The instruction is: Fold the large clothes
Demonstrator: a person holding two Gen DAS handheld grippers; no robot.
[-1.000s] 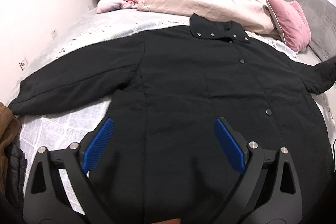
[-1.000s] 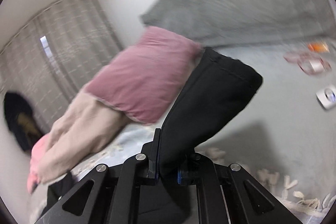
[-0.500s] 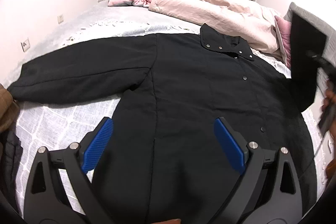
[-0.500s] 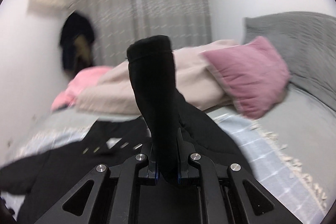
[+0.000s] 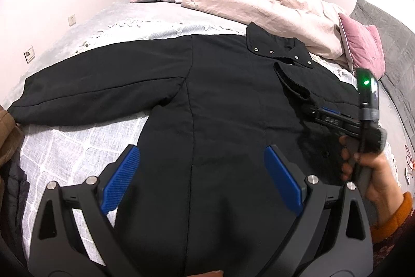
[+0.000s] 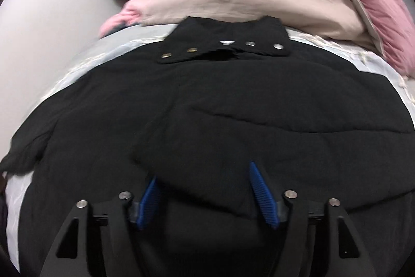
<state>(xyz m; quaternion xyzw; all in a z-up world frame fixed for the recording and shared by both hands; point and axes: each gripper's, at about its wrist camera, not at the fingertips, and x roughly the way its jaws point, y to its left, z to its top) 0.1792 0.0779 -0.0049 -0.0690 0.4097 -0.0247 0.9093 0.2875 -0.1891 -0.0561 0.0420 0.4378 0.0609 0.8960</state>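
While the black coat (image 5: 207, 100) lies buttoned and face up across the grey bed (image 5: 77, 142), filling the middle of both views, I see my left hand-held gripper (image 5: 202, 181) hanging over its lower front with the blue pads (image 5: 119, 181) wide apart and nothing between them. At the right edge of the left wrist view my right hand (image 5: 368, 173) carries the right hand-held gripper (image 6: 205, 188). Its jaws have just been opening, and the folded-in right sleeve (image 6: 207, 147) lies between the parted pads, not pinched, resting across the coat's chest. Toward the left of the frame the other sleeve (image 5: 98, 95) stretches out flat. A pink quilt (image 5: 259, 1) and a pink pillow (image 5: 363, 43) sit beyond the collar (image 5: 277, 48).
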